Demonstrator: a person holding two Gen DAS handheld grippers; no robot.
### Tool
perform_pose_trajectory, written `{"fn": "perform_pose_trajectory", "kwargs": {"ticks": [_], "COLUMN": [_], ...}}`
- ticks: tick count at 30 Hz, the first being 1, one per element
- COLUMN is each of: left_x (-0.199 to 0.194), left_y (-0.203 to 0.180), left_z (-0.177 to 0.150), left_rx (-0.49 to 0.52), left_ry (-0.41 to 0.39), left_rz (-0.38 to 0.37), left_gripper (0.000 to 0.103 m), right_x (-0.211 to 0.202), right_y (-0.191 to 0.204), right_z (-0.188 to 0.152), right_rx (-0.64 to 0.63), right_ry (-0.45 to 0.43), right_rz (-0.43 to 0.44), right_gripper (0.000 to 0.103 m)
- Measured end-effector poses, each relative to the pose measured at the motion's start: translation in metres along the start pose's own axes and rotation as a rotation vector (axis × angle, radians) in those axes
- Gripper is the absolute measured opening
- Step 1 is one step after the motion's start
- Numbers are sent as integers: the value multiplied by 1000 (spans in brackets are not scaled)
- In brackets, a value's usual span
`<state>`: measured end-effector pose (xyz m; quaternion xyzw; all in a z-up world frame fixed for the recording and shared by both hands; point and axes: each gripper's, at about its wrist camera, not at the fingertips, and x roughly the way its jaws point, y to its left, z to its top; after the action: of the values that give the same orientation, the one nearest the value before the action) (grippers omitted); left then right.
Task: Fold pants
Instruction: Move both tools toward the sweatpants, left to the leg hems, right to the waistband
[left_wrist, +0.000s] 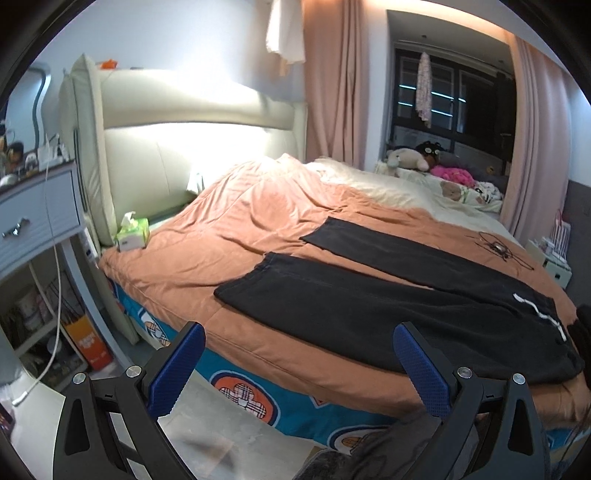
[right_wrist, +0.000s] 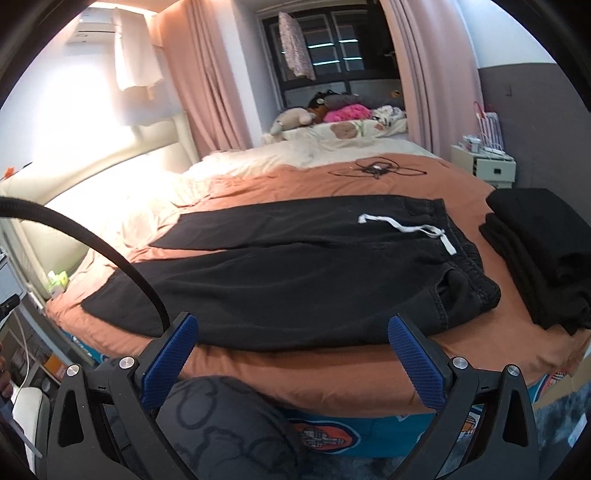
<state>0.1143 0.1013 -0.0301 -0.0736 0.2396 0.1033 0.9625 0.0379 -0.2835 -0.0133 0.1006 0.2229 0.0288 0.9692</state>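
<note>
Black pants (left_wrist: 369, 310) lie flat on the orange bedspread (left_wrist: 240, 236), legs spread apart toward the headboard and the waistband with a white drawstring (left_wrist: 539, 314) at the right. In the right wrist view the pants (right_wrist: 295, 273) fill the middle, drawstring (right_wrist: 406, 229) at the right. My left gripper (left_wrist: 299, 369) is open and empty, held off the bed's near edge, short of the near leg. My right gripper (right_wrist: 291, 362) is open and empty, just in front of the near edge of the pants.
A stack of folded black clothes (right_wrist: 539, 251) sits right of the pants. A black cable bundle (right_wrist: 376, 169) lies farther back on the bed. A tissue box (left_wrist: 132, 234) is by the headboard. A dresser (left_wrist: 37, 214) stands left, a white nightstand (right_wrist: 484, 166) far right.
</note>
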Motion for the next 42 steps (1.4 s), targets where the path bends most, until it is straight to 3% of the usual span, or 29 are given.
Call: {"fn": "perform_pose_trajectory", "kwargs": {"ticks": [7,20,25,29,35,38,42], "left_x": [43,118,147,172,210,228,241], "left_y": [23,77,86,82,74,77,79], "left_z": [1,-11,-16,-15,-12,-14,-15], "left_rx": [-61,-204,-253,-284,-338,-408,-439], "left_ry": [59,175,217,245,301,351,390], "left_rz": [45,97,56,-3,-84,-139,-129], "left_gripper": [101,85,78,73,71,62,61], "right_x": [19,51,62,72,86,93,98], "right_y": [-16,-35,-38,-37,-51,-55,-62], "right_z": [7,9,10,18,17,17,17], "right_rx": [85,200,240,253,297,328,355], "right_ry": [15,98,130,156,176,184,189], "right_rz": [-41,-123,-123,-121,-124,-120,-116], "right_gripper": [103,103,102,91,90,90,90]}}
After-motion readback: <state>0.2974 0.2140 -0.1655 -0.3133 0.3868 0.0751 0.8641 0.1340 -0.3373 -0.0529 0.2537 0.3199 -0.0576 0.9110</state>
